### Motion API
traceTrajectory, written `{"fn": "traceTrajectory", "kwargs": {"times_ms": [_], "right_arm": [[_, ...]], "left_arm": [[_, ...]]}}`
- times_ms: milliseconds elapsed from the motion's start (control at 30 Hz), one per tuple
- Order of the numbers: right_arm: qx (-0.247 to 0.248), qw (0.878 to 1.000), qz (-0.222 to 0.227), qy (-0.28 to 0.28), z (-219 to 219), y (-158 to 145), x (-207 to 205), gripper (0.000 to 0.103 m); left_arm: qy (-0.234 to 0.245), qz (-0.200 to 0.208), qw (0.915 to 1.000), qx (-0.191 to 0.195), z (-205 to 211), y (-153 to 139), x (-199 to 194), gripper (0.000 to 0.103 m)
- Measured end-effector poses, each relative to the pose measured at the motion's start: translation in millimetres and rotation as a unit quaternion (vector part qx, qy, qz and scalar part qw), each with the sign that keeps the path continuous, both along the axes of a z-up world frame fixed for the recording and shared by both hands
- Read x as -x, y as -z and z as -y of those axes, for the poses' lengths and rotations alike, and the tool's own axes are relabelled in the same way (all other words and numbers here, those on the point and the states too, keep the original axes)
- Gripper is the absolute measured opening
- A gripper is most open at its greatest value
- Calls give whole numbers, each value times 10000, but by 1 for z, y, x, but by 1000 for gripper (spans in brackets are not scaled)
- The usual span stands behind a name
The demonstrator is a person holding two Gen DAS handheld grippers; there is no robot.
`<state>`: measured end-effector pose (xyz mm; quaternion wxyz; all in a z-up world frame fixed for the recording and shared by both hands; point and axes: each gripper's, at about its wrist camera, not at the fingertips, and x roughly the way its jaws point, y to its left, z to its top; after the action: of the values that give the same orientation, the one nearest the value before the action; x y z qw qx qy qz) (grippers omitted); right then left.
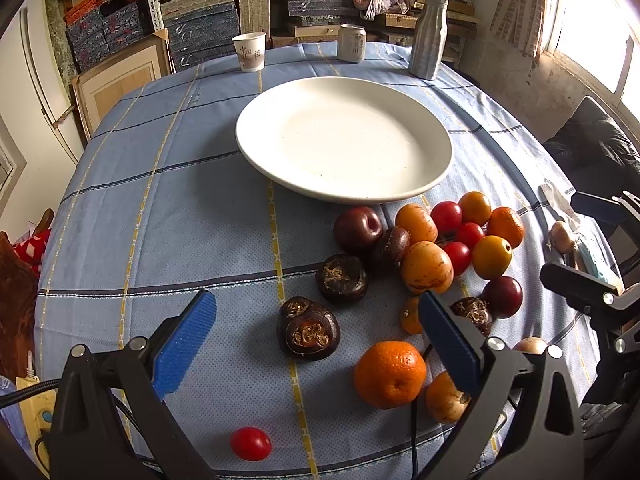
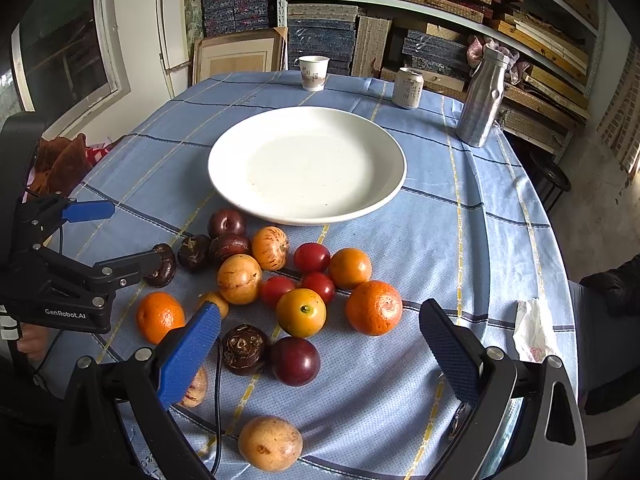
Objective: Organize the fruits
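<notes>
With the white plate (image 2: 376, 200) bare and the fruits (image 2: 302, 312) heaped on the cloth at its six o'clock, both the left gripper (image 1: 316, 344) and right gripper (image 2: 320, 340) hover wide open and empty, so sorting looks unstarted; next, close on one fruit.

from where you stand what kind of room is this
Probably a storeroom or workshop used as a dining spot, not a proper kitchen. Shelves behind are stacked with patterned boxes, and a table in a blue checked cloth holds a white plate, a paper cup and loose fruit.
</notes>
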<state>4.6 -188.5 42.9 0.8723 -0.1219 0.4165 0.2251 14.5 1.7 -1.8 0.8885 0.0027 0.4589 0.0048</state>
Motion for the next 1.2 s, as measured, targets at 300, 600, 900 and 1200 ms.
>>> {"fn": "traceTrajectory", "kwargs": {"times_ms": [300,600,900,1200], "right_arm": [[-30,10000,-29,-35,2,2,-3,100],[-58,9999,-10,-86,2,1,-4,100],[-90,9999,-2,-109,4,1,-5,100],[-168,9998,-109,-53,14,3,-6,100]], "left_arm": [[-41,-112,9999,96,0,3,-1,99],[-85,-224,9995,204,0,3,-1,99],[-146,-176,9996,185,1,0,0,99],[-111,-413,9985,338,-4,7,2,99]]}}
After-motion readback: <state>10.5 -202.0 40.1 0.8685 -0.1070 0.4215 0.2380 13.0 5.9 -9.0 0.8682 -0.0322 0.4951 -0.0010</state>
